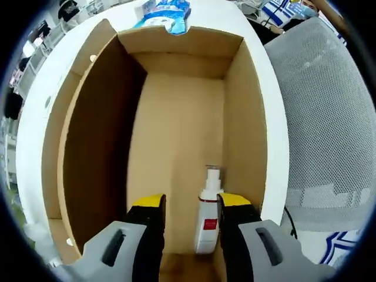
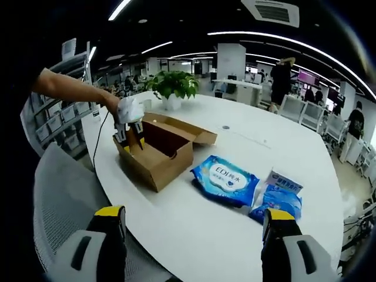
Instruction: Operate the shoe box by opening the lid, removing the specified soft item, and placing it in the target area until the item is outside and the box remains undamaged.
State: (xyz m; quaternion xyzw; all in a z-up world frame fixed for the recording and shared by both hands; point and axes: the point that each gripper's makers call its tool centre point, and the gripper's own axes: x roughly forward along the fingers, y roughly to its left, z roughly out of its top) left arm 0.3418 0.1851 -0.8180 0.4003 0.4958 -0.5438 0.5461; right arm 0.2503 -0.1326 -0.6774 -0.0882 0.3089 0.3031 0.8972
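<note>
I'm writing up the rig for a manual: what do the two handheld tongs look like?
Both tongs match: light grey moulded bodies, each jaw with a dark slot, ending in black fingers capped with yellow tips. In the right gripper view, the left tongs over the box show a whitish body, and a thin dark cable hangs from it.

Matt brown cardboard shoe box

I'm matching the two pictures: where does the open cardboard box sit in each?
Left gripper view: cardboard box spans the centre, seen from above, a pump bottle inside.
Right gripper view: left of centre on the white table.
Shared landmark: blue wipes pack beside the box.
</note>
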